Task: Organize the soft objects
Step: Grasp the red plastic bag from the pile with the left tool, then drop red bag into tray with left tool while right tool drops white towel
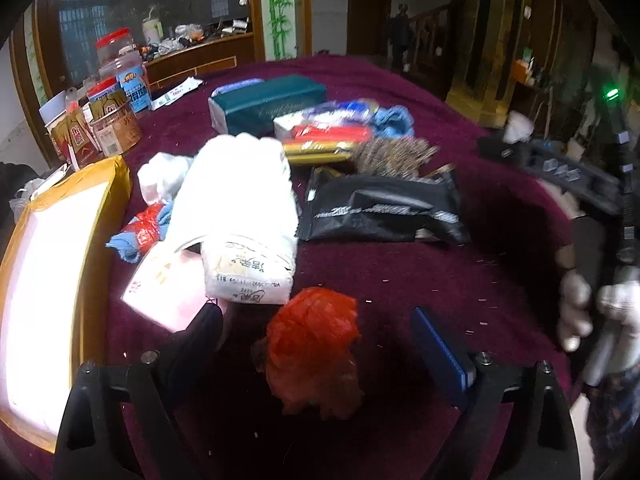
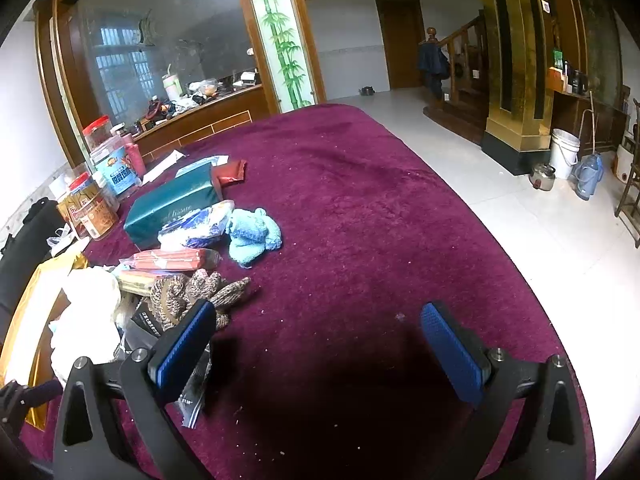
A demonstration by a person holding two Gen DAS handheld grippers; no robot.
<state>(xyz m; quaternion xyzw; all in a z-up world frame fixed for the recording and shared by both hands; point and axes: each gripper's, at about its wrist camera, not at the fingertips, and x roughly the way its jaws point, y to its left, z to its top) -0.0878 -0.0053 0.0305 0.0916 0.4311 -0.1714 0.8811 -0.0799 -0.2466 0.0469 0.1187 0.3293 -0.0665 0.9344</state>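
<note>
Only in the left view we see a red plastic bag (image 1: 312, 344) between the spread, untouching left gripper (image 1: 320, 344); the right gripper (image 2: 316, 344) gapes empty.

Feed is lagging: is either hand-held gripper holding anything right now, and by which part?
Nothing held. The left hand-held gripper stands open around the red bag; the right hand-held gripper is open over bare cloth.

Maroon cloth-covered table (image 2: 340, 184) — tissue packs (image 1: 248, 264), crumpled red bag (image 1: 312, 340), knitted gloves (image 2: 200, 292).
</note>
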